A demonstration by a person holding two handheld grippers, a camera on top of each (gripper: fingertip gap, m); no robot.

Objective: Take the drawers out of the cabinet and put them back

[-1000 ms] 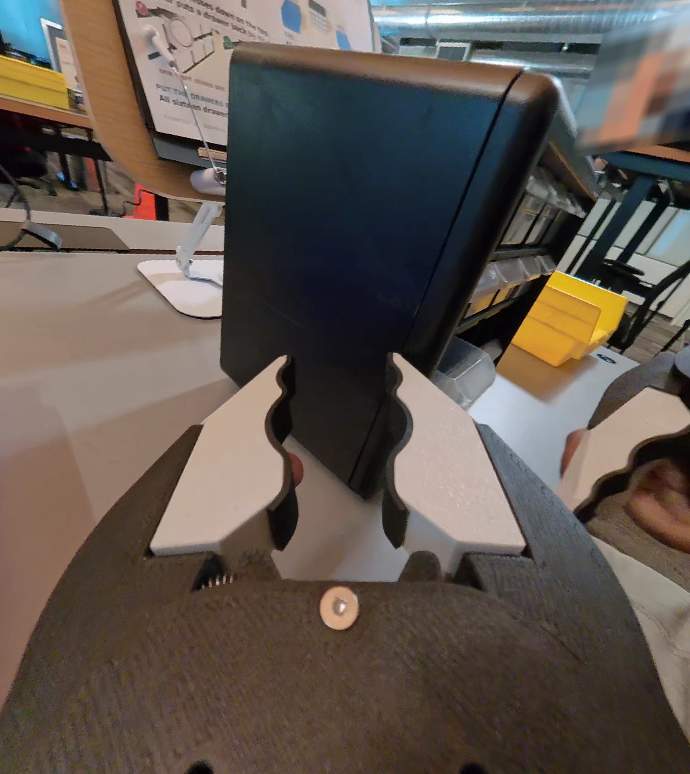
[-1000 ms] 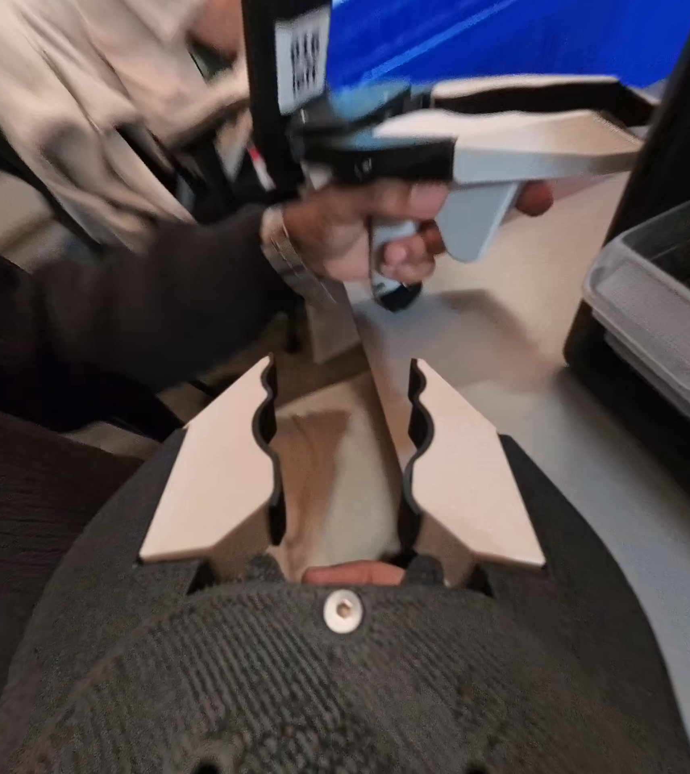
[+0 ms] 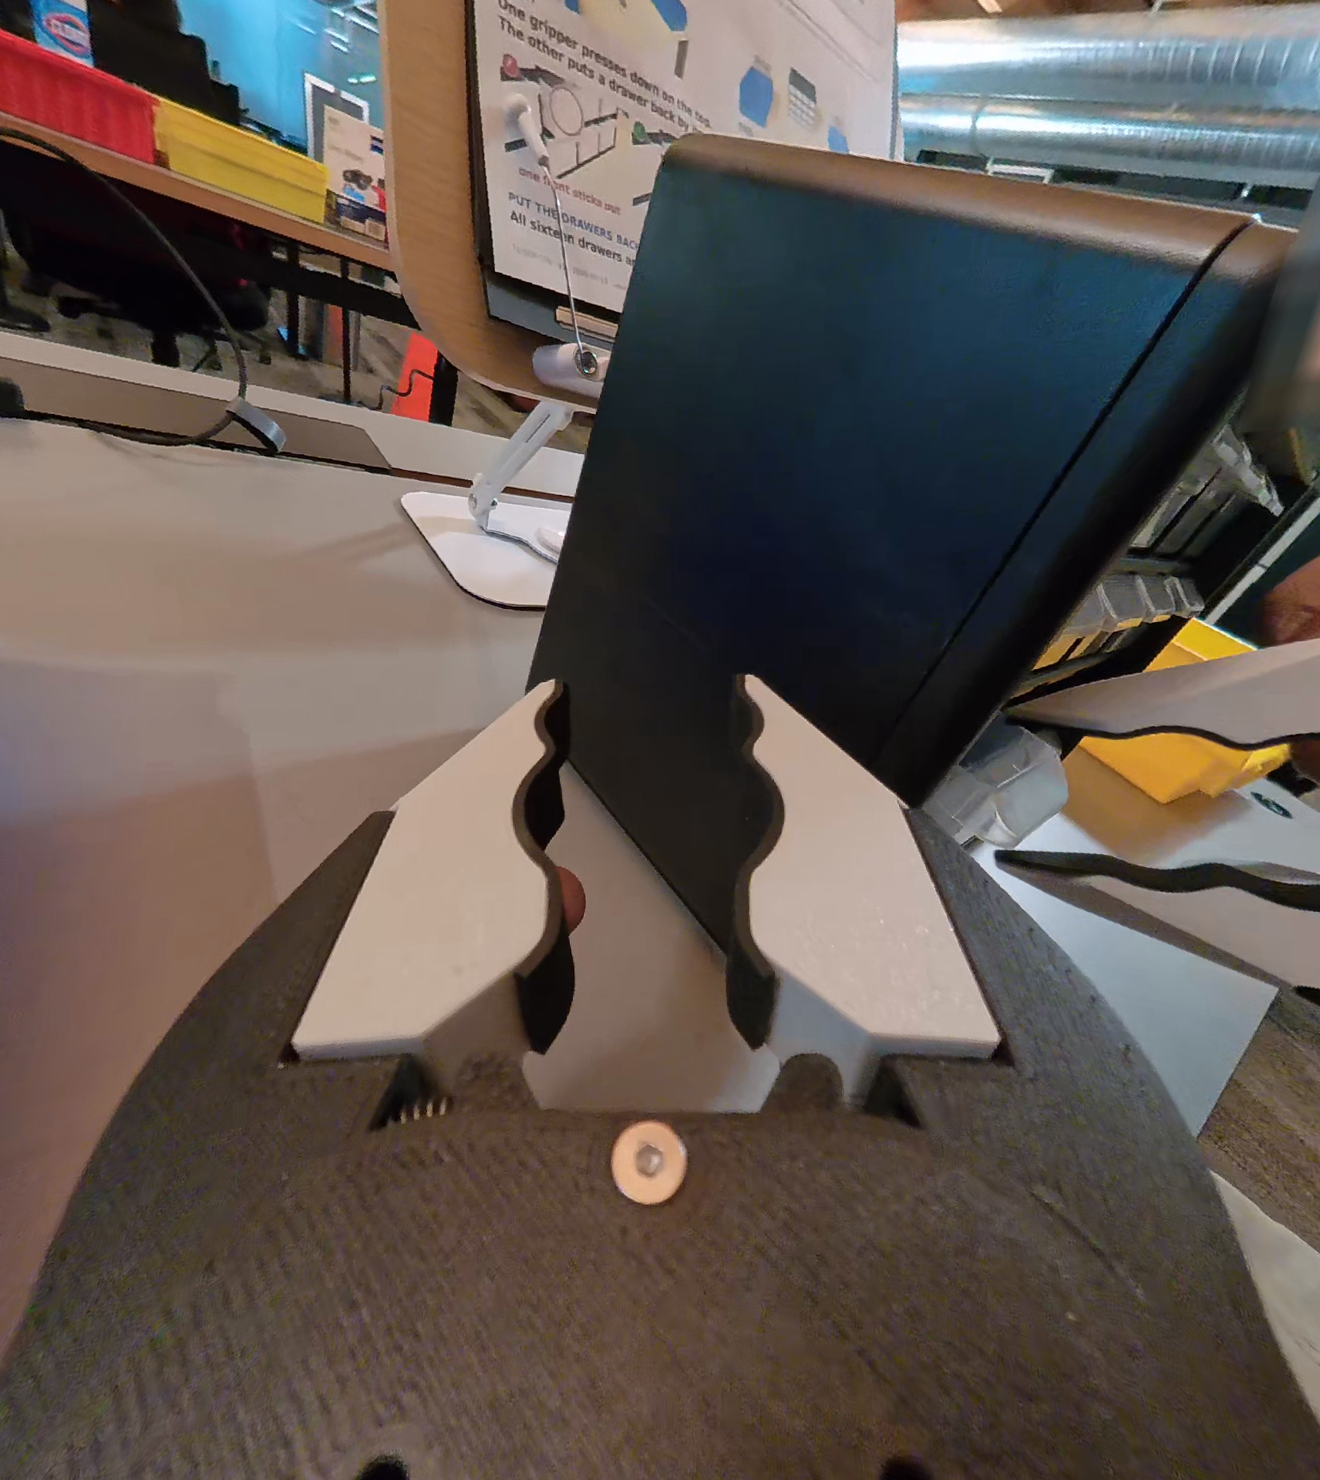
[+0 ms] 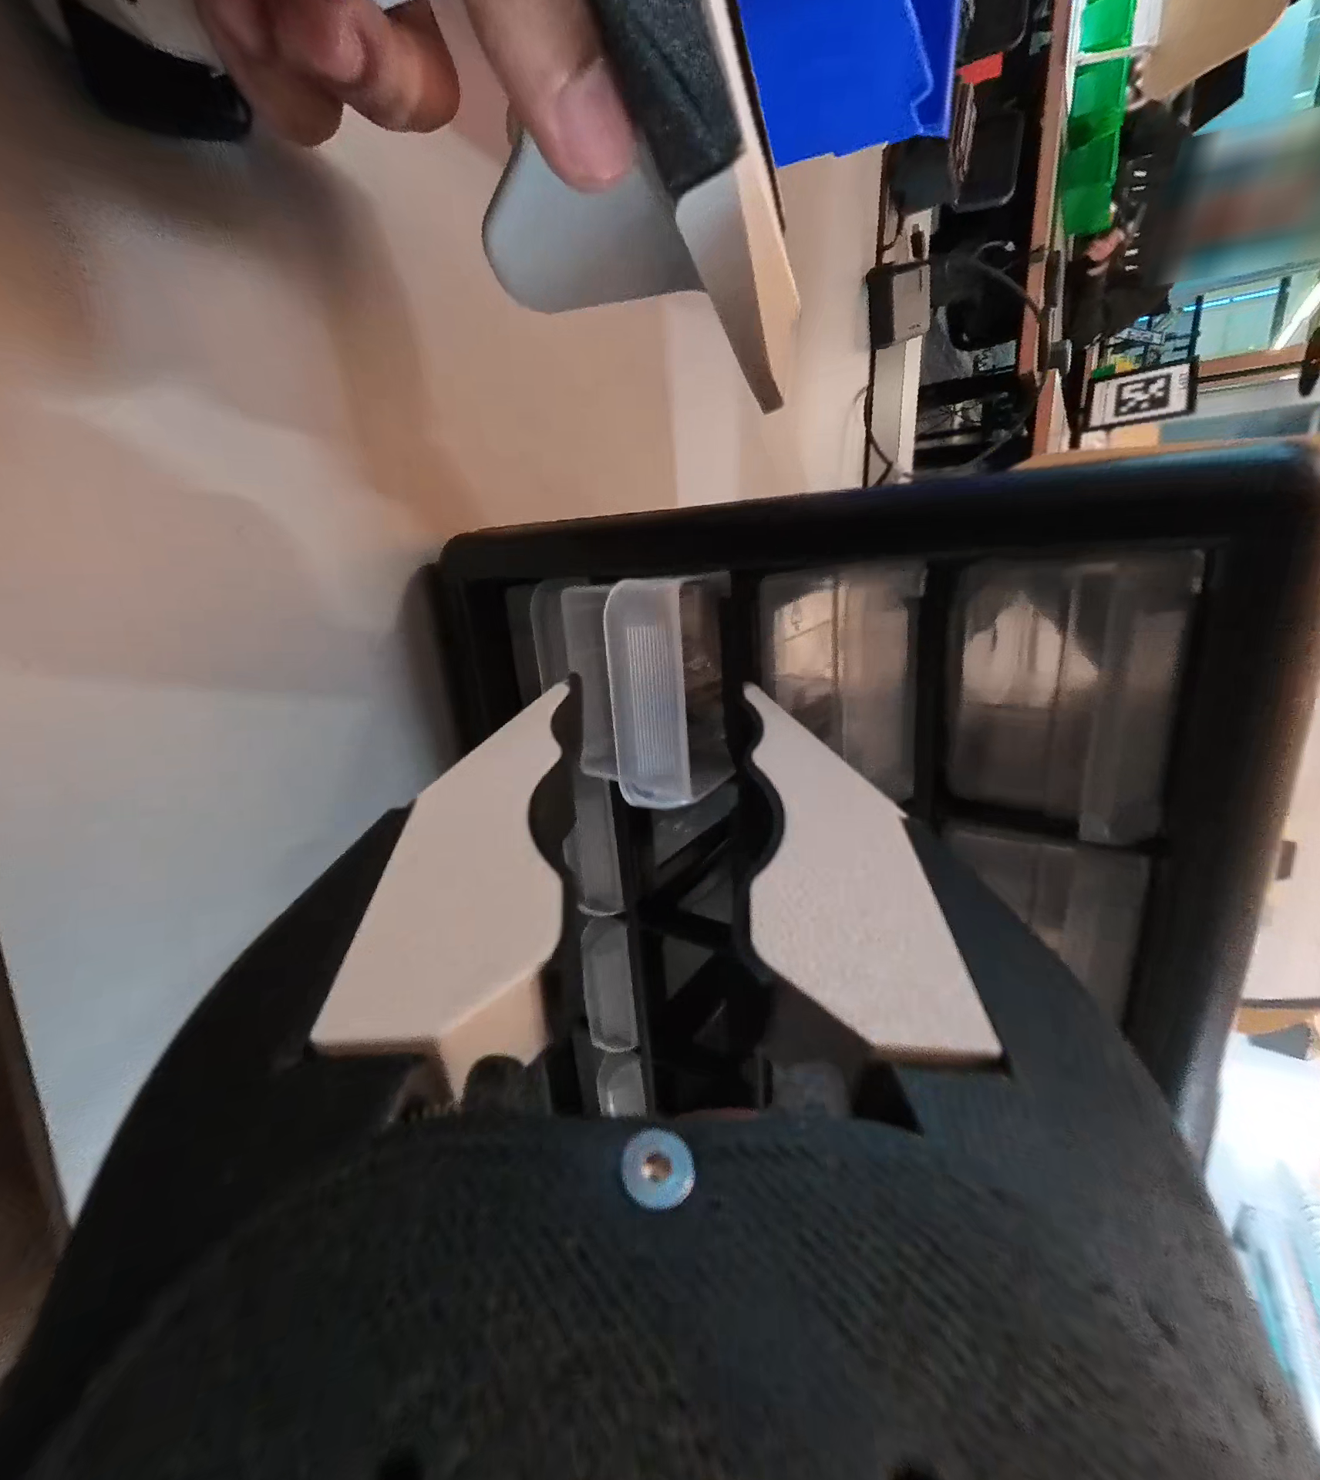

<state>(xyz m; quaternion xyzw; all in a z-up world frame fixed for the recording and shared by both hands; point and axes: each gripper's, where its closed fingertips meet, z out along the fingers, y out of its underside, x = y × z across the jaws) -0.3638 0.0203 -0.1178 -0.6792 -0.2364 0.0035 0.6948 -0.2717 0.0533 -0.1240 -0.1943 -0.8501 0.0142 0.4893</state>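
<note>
**Both grippers at the drawer cabinet, jaws apart**

Left wrist view: the left gripper [image 3: 653, 705] is pointing at the solid dark side panel of the cabinet [image 3: 881, 448], which is standing on the pale table [image 3: 160, 641]. Its jaws are standing apart with nothing clamped between them; the panel's lower edge is showing through the gap, and whether the fingertips are touching it cannot be told. Round the cabinet's right corner, clear drawers [image 3: 1001, 785] are sticking out of the front face. The right gripper [image 3: 1201, 801] is reaching in from the right edge beside that front, with a yellow bin [image 3: 1169, 761] sitting behind it. A white stand [image 3: 496, 552] carrying a printed board [image 3: 601, 144] is standing on the table behind the cabinet.

Right wrist view: the picture is turned sideways. The right gripper [image 4: 657, 697] is facing the cabinet [image 4: 1241, 721] front on, jaws spread wide and holding nothing. One clear drawer [image 4: 649, 689] is jutting out of its slot, its handle lying between the fingertips without being pinched. Other drawers [image 4: 1065, 689] are sitting seated in their slots to the right, while several open slots are showing dark between the fingers. Above, a hand [image 4: 400, 64] is gripping the left gripper [image 4: 753, 280] near the table [image 4: 160, 561].
</note>
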